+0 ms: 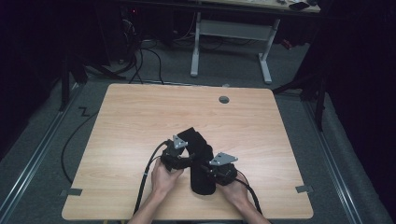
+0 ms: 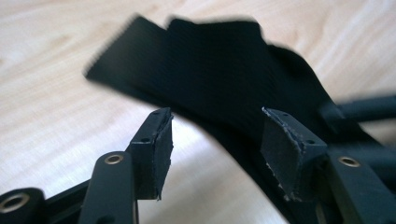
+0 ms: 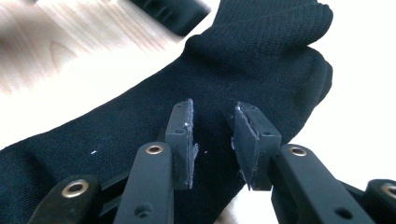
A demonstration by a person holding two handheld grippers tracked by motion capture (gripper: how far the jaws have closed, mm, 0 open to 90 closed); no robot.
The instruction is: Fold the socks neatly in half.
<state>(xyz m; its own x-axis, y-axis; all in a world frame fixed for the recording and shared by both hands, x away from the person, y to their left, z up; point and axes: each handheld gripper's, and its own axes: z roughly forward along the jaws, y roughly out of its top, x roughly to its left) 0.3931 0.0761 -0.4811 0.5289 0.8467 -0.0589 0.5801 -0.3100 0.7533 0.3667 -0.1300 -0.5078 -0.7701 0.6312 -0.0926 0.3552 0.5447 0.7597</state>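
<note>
Pale wood table [image 1: 140, 121], broad and bare at the far side. Black ribbed-knit sock [image 1: 201, 163] lying flat near the near edge, cuff toward the far left, toe end nearest. Left claw [image 2: 212, 140] released, pads apart over the cuff. Right claw [image 3: 212, 135] released, hovering above the foot.

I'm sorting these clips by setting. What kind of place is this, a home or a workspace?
Most likely a lab or recording workspace, not a home. A bare wooden table with a cable grommet stands on grey carpet with floor rails, loose cables run to equipment, and an adjustable desk's white legs stand behind.
</note>
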